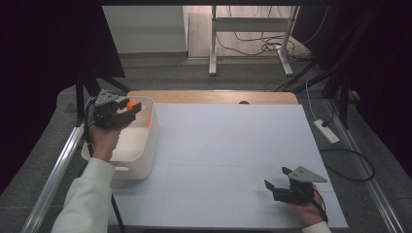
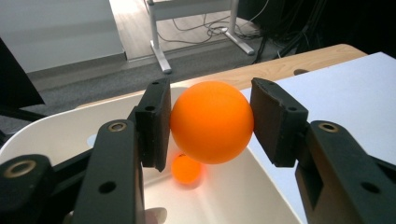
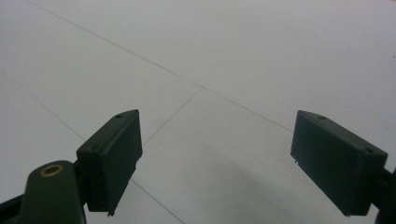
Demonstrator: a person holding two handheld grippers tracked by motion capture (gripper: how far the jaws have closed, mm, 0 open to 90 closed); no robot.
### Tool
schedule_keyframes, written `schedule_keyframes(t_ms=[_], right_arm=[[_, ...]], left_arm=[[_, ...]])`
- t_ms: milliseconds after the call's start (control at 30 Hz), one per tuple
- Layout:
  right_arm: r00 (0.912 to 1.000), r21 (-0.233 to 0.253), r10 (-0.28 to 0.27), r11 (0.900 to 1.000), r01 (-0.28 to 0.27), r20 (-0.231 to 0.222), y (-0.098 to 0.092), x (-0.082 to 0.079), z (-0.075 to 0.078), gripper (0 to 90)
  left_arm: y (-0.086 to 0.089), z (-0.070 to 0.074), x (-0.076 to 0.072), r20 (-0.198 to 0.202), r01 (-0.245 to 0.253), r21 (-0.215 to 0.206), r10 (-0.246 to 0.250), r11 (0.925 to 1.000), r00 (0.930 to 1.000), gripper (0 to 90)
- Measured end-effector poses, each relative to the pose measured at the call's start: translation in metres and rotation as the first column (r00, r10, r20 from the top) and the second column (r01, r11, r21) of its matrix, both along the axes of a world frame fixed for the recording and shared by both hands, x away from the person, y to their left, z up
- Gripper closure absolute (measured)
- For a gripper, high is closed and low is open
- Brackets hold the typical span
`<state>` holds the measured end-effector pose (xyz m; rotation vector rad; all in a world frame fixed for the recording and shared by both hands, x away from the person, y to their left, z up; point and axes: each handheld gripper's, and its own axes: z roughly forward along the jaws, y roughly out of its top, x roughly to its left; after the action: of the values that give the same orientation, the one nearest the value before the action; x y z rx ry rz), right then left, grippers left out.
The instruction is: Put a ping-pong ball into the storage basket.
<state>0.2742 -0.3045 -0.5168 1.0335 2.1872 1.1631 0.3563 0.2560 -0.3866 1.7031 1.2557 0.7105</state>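
An orange ball (image 2: 212, 122) sits between the two pads of my left gripper (image 2: 209, 123), which is shut on it and held above a white tub (image 1: 145, 145). In the high view the same ball (image 1: 131, 104) shows at the tip of the left gripper (image 1: 130, 108), over the tub's far end. An orange glow (image 2: 187, 169) shows on the tub's inner wall below the ball; I cannot tell whether it is a reflection or a second ball. My right gripper (image 1: 277, 180) rests open near the table's front right, its jaws wide apart over bare white surface (image 3: 215, 70).
The white table top (image 1: 233, 145) stretches between the two hands. A wooden strip (image 1: 214, 96) runs along its far edge. A metal rail (image 1: 58, 170) borders the left side. Desk legs and cables (image 1: 252, 43) lie on the floor beyond, and a power strip (image 1: 326, 131) at the right.
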Motion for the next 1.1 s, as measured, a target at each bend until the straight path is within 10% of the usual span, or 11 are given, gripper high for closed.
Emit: schedule_keyframes(t_ms=[1100], right_arm=[[1.0000,-0.005,-0.001,1.000,0.001,-0.003,-0.001,0.000,-0.001,16.5]], left_arm=[[0.006,-0.025,0.031,-0.195,-0.041,0.065,0.053,0.9970,0.9794,49.8]])
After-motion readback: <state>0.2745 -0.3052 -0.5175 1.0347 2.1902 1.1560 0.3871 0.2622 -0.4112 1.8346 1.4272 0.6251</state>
